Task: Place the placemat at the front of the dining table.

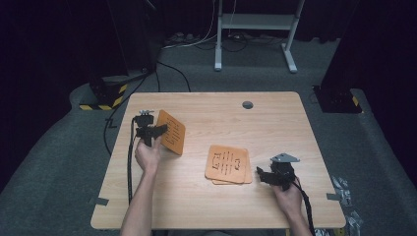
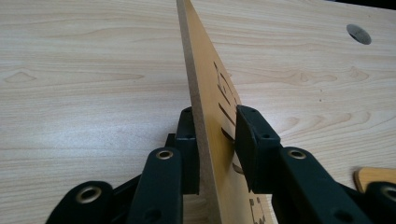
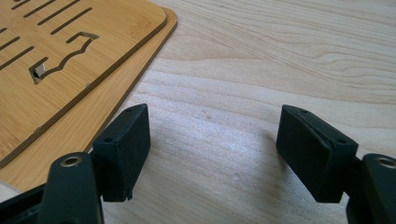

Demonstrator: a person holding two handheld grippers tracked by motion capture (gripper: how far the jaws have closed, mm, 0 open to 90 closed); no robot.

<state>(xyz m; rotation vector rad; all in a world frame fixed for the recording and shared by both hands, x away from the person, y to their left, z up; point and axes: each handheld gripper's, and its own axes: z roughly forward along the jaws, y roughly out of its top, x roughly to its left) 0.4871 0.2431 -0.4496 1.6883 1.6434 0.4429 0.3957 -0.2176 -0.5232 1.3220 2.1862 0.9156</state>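
An orange wooden board with cut slots stands on edge, tilted, at the table's left. My left gripper straddles it. In the left gripper view the board runs slantwise between the jaws of the left gripper, which stand wider apart than it is thick, so they are open around it. Two more slotted boards lie stacked flat near the middle. My right gripper rests just right of that stack. In its own view the right gripper is open over bare wood, with the stack at upper left.
The light wooden table has a round grey cable hole near its far edge, also in the left gripper view as the cable hole. Black cables trail from both grippers toward the near edge. Grey carpet surrounds the table.
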